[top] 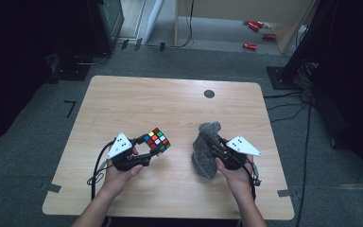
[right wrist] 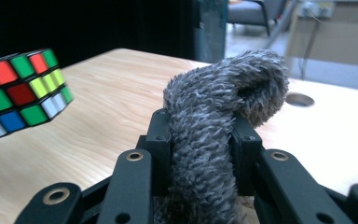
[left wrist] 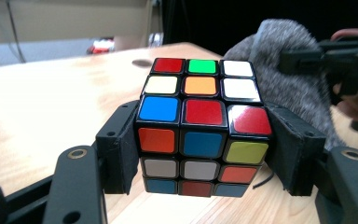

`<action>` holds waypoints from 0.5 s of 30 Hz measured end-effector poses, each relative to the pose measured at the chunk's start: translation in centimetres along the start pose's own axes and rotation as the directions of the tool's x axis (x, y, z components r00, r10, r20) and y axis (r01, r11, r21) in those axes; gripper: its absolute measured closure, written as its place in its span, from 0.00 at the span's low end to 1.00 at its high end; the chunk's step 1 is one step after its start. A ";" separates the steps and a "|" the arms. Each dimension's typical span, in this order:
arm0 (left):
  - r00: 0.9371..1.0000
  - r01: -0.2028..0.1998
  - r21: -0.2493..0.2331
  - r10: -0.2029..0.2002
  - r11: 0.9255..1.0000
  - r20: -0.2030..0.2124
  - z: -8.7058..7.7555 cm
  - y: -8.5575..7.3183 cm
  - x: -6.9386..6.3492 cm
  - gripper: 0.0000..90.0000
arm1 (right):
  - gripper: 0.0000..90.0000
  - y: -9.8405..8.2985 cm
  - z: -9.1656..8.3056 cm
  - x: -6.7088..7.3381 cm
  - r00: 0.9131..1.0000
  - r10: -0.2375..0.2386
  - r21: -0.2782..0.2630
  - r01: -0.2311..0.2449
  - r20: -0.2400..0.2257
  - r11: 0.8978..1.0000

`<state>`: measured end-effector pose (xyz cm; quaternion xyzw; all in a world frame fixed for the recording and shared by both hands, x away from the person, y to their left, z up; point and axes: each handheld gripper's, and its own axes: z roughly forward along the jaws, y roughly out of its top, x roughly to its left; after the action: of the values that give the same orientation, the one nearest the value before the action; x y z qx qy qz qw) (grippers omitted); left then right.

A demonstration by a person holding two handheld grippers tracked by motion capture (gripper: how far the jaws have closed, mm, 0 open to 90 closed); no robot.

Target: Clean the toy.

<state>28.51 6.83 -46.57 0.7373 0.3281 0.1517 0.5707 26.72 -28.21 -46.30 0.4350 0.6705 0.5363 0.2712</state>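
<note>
A scrambled colour cube [top: 157, 139] is held just above the wooden table [top: 137, 94], left of centre. My left gripper [top: 147, 152] is shut on the cube [left wrist: 200, 126], its black pads pressing the two side faces. Right of centre, my right gripper [top: 216, 150] is shut on a fuzzy grey cloth [top: 207, 149]. The cloth [right wrist: 214, 126] is pinched between the pads and its top folds over into a loop. The cube [right wrist: 21, 91] hangs to the left in the right gripper view, and the grey cloth [left wrist: 289, 79] stands behind the cube in the left gripper view.
A round dark hole [top: 209, 93] sits near the table's far edge. Beyond the table are a grey floor, cables, dark equipment and several red objects [top: 255, 35] on the floor. A hand holds each gripper from the near edge.
</note>
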 end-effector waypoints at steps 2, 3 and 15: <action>1.000 0.000 0.031 0.001 1.000 -0.019 0.5 -0.2 0.1 0.39 | 0.73 -0.4 0.3 -0.3 1.000 0.008 0.029 -0.009 0.030 1.000; 1.000 0.004 0.043 -0.002 0.999 -0.026 0.7 -0.3 0.1 0.39 | 0.73 -0.6 0.4 -0.4 0.999 0.005 0.044 -0.007 0.041 0.999; 0.996 0.005 0.124 0.005 0.992 -0.084 2.3 -1.3 0.2 0.39 | 0.73 -1.9 1.2 -1.1 0.996 0.018 0.106 -0.027 0.083 0.994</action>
<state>29.65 5.47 -48.48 0.7643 0.3605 0.1620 0.5095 27.70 -28.66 -48.52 0.4782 0.6817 0.4841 0.2688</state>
